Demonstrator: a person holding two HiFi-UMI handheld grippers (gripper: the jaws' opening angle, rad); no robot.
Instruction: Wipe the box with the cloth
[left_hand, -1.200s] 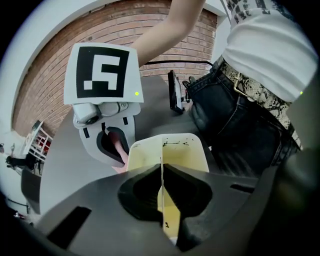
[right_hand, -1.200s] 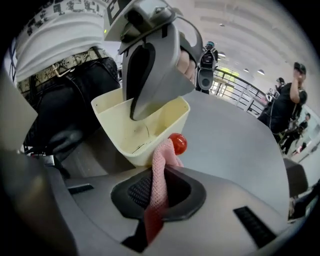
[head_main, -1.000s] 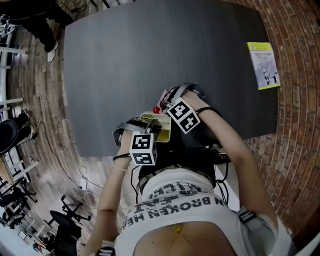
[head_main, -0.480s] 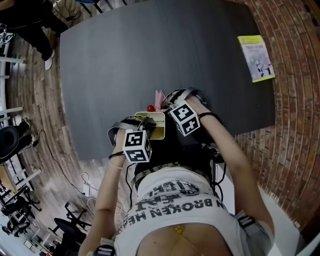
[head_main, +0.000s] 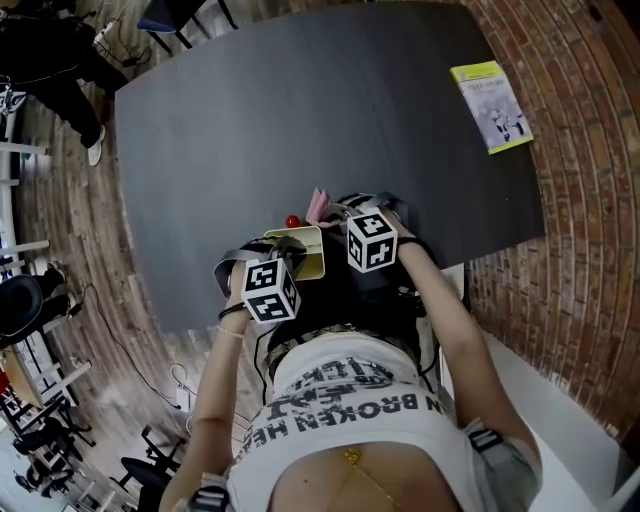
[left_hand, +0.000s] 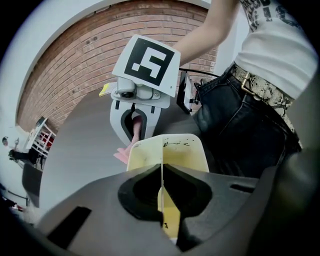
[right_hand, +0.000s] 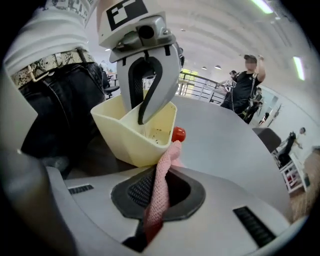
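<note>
Box (head_main: 308, 255) at near edge of table (head_main: 300, 110), open surface beyond

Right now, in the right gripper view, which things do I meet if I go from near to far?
pink cloth → cream box → standing person. The red ball sits by the box's corner, so its place in the order is unclear.
</note>
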